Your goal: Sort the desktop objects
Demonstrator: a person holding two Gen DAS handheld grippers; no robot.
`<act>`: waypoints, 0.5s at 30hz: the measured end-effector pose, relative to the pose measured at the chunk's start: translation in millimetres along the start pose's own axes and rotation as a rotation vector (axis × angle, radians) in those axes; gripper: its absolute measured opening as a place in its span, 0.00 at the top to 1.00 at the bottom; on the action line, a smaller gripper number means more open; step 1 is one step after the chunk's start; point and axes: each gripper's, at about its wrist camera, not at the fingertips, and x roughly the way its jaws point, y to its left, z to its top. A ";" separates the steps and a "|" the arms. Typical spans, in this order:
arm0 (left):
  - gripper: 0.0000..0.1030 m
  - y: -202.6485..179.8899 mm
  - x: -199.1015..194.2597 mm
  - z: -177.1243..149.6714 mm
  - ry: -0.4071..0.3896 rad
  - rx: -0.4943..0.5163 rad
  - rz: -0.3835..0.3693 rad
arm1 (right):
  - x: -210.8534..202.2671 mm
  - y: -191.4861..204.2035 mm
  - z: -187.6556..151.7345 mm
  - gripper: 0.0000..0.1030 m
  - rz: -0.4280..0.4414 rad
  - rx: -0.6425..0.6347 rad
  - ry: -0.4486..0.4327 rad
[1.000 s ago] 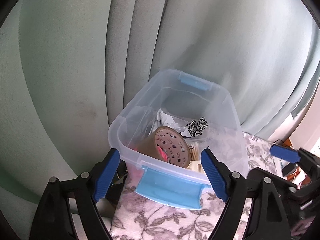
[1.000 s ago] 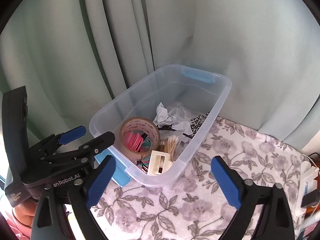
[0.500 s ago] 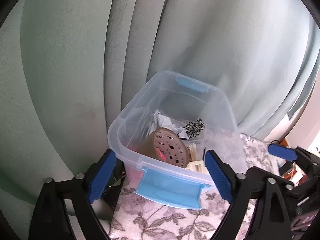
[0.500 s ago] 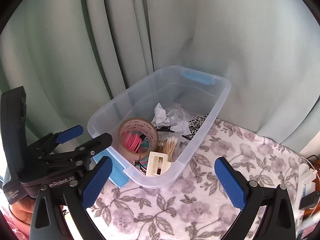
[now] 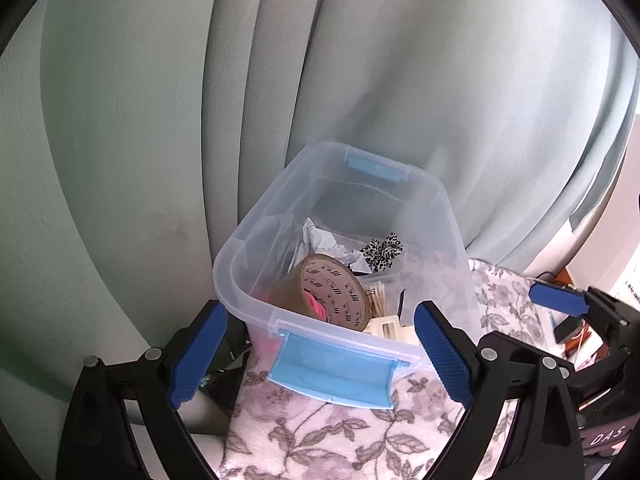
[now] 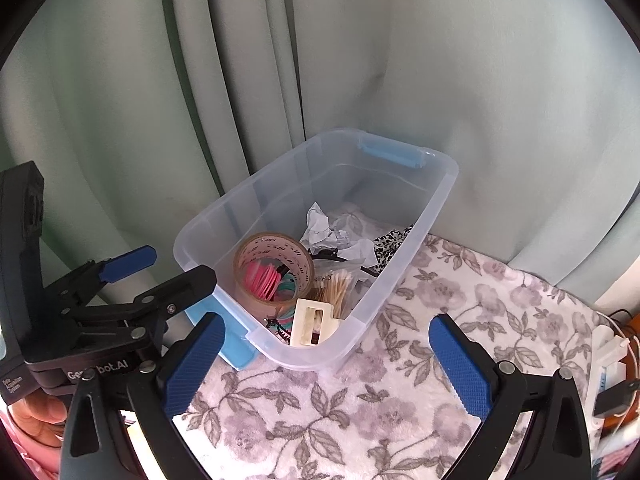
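A clear plastic bin (image 5: pixel 440 216) (image 6: pixel 436 200) with blue latches stands on a flowered cloth against the curtain. Inside lie a brown tape roll (image 5: pixel 332 292) (image 6: pixel 276 264), crumpled paper (image 6: pixel 324 228), a black-and-white scrunchie (image 5: pixel 382 254), cotton swabs (image 6: pixel 340 284) and a cream clip (image 6: pixel 312 320). My left gripper (image 5: pixel 320 344) is open, its blue pads standing off either side of the bin's near latch (image 5: pixel 332 368). My right gripper (image 6: pixel 326 360) is open over the cloth in front of the bin, with nothing between its fingers.
The green curtain (image 6: pixel 200 100) hangs close behind and left of the bin. Flowered cloth (image 6: pixel 460 300) stretches to the right of it. White and blue clutter (image 6: pixel 608 364) sits at the table's right edge. A hand (image 6: pixel 36 416) holds the left gripper's handle.
The left gripper's pads have spread wider, away from the bin's near corners, and it has drawn back slightly. The right gripper and the bin's contents look the same.
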 end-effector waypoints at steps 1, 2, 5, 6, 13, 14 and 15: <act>0.08 -0.9 -0.9 0.2 -0.001 0.006 0.005 | -0.6 -0.1 0.1 0.00 -0.001 0.001 -0.001; 0.08 -1.5 -1.7 0.5 -0.003 0.009 0.008 | -1.0 -0.2 0.2 0.00 -0.002 0.002 -0.001; 0.08 -2.1 -3.5 1.2 -0.007 0.010 0.014 | -2.4 -0.6 0.5 0.00 -0.005 0.006 -0.002; 0.08 -2.4 -4.0 1.4 -0.007 0.010 0.016 | -2.9 -0.7 0.7 0.00 -0.006 0.007 -0.003; 0.08 -2.5 -6.8 2.0 -0.009 0.006 0.018 | -6.4 -1.4 1.4 0.00 -0.006 0.008 -0.007; 0.08 -2.5 -7.0 2.0 -0.009 0.005 0.020 | -6.5 -1.5 1.3 0.00 -0.005 0.008 -0.006; 0.08 -2.5 -7.2 2.1 -0.010 0.002 0.022 | -6.6 -1.5 1.1 0.00 -0.003 0.008 -0.006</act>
